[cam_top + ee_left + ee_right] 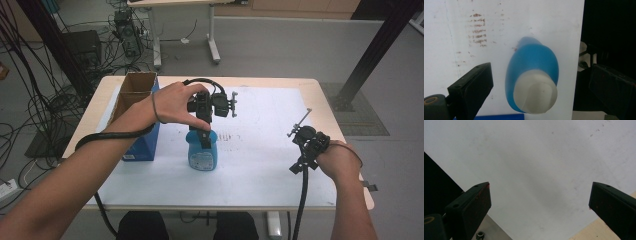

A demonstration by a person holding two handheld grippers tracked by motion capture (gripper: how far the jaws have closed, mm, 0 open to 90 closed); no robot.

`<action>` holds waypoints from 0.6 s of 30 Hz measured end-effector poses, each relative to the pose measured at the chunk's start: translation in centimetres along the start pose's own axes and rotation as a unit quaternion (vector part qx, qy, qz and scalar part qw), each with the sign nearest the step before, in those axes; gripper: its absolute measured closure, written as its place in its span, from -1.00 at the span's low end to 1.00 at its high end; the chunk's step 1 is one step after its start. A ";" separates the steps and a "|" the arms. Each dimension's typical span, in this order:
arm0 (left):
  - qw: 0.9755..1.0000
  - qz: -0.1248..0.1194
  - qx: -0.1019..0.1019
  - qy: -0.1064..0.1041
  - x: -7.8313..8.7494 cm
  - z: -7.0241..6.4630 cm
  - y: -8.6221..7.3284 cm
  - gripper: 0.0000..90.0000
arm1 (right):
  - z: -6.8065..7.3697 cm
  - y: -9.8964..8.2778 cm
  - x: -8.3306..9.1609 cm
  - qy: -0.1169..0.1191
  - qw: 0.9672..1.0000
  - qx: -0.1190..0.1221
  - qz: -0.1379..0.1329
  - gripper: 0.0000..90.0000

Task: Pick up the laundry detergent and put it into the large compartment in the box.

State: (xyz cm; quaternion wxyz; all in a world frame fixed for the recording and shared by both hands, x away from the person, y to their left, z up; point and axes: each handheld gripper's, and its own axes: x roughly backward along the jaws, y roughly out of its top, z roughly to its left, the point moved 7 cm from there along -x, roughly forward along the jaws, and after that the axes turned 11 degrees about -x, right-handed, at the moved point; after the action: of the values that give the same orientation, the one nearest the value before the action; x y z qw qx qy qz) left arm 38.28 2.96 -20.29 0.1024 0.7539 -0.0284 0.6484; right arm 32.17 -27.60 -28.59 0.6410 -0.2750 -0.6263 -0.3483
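Blue plastic bottle (531, 72), rounded body, matte white cap, stood upright on the white sheet (270, 150) mid-tabletop, beside a cardboard box (135, 90). Left tool (540, 82) pointed straight down over the cap, jaws wide, not touching. Right tool (540, 202) tilted over bare sheet, jaws wide.

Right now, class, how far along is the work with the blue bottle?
Done: the left claw is above the upright blue bottle, open jaws either side of its white cap. In hand: closing on it. Left: grasping and moving it. The right claw waits open over the white sheet.
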 end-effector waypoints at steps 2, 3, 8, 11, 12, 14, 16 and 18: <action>1.000 0.000 0.001 0.000 0.0 0.0 -0.1 -0.87 | 0.0 0.1 0.0 0.001 1.000 0.001 0.001 -0.91; 1.000 0.000 0.001 0.000 0.0 0.0 -0.1 -0.87 | 0.0 0.1 0.0 0.001 1.000 0.001 0.001 -0.91; 1.000 0.001 0.001 -0.001 -0.4 0.1 -0.1 -0.88 | 0.1 0.1 0.0 0.001 1.000 0.001 -0.001 -0.91; 1.000 0.000 0.000 0.000 -0.9 0.1 -0.1 -0.87 | 0.1 0.0 -0.1 0.001 1.000 -0.002 0.001 -0.91; 1.000 0.000 0.000 0.000 -0.9 0.1 -0.1 -0.87 | 0.1 -0.2 -0.1 0.001 1.000 -0.003 0.000 -0.91; 1.000 0.004 -0.001 0.001 -1.2 0.1 -0.1 -0.87 | 0.0 -0.2 -0.2 0.003 1.000 -0.003 0.001 -0.91; 1.000 0.010 -0.002 0.001 -1.8 0.1 0.0 -0.87 | 0.0 -0.4 -0.2 0.002 1.000 -0.005 0.003 -0.91; 1.000 0.013 -0.003 0.000 -2.1 0.2 0.0 -0.88 | -0.1 -0.4 -0.3 0.002 1.000 -0.005 0.004 -0.91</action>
State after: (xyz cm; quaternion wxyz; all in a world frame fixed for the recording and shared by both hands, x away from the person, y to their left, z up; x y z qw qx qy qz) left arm 38.14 2.72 -22.34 0.0960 0.7533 -0.0402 0.6494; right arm 31.88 -27.90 -28.89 0.6422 -0.2800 -0.6220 -0.3498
